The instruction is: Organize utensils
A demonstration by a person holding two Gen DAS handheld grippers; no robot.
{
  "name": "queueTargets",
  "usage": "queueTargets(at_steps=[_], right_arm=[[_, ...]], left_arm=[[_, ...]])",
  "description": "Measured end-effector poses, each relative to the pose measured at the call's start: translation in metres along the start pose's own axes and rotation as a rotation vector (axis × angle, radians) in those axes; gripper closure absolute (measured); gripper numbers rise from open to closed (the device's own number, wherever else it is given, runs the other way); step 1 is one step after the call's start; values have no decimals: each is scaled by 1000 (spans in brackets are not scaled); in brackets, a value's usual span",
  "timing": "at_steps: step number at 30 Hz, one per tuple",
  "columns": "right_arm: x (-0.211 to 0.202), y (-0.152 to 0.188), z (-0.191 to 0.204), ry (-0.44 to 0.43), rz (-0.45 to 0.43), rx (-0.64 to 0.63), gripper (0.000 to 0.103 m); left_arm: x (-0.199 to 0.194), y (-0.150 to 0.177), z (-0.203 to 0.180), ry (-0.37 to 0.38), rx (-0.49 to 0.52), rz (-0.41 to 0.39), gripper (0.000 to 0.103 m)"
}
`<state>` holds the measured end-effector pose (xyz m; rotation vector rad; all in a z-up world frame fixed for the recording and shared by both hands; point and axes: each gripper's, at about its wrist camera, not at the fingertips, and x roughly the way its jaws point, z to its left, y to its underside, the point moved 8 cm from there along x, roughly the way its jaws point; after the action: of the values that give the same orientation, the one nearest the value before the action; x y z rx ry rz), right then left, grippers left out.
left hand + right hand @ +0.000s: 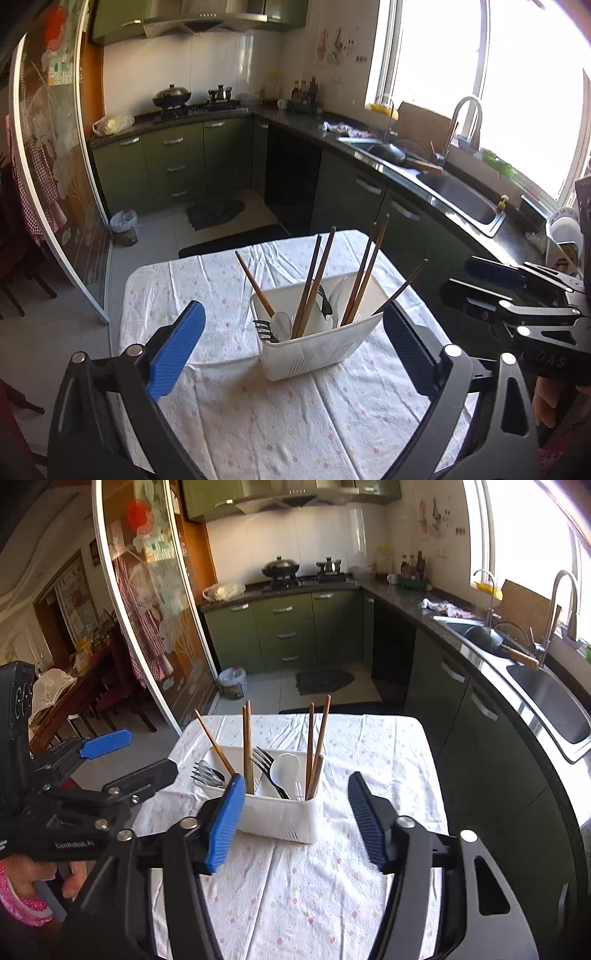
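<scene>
Left gripper: the left gripper (295, 354) stood wide, nothing between its blue pads, aimed down at the caddy.
Right gripper: the right gripper (295, 819) was parted somewhat less, also empty; its left pad overlapped the caddy's near corner in its own view, and contact could not be told.
Caddy: the white caddy (314, 354) sat mid-table, just ahead of both grippers at 12 o'clock.
Contents: chopsticks (248, 746) leaned in several compartments, splayed outward; forks (207, 773) lay at the 9 o'clock end, another fork and a white spoon (286, 770) in the middle.
Sorting: kinds looked mixed across compartments, so the task seemed barely begun.
Risk, tipping: the caddy looked light and top-heavy; a pad pushing a tall chopstick sideways would likely lever it over.
Risk, snagging: a jaw lowered between leaning sticks could catch a neighbour and flick it onto the floor.
Risk, clash: both grippers crowded one small target and might collide.
Risk, cloth: the cloth (332, 893) was wrinkled and loose; a dragged caddy could bunch it.
Surface: a small table under a white flowered cloth.
Room: a kitchen, green cabinets, stove with wok (280, 566) at 12 o'clock, sink (546, 698) and bright window at 3 o'clock, glass sliding door at 10 o'clock.
</scene>
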<state>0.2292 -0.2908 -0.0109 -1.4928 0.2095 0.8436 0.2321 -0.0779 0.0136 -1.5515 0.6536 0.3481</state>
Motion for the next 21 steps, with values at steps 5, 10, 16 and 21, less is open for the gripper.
queueTargets(at_steps=[5,10,16,21], right_arm=[[-83,44,0,35,-255,18,4],[-113,95,7,72,-343,30,4],[-119,139,32,93,-340,-17,4],[-138,155,42,145,-430,-34,4]], left_arm=[[-70,31,-13,-80,91,-223,7],[-100,78,-28,-126,137,-276,7],[-107,114,-31,-88,82,-250,6],[-114,133,-6,-118,-20,-258,7]])
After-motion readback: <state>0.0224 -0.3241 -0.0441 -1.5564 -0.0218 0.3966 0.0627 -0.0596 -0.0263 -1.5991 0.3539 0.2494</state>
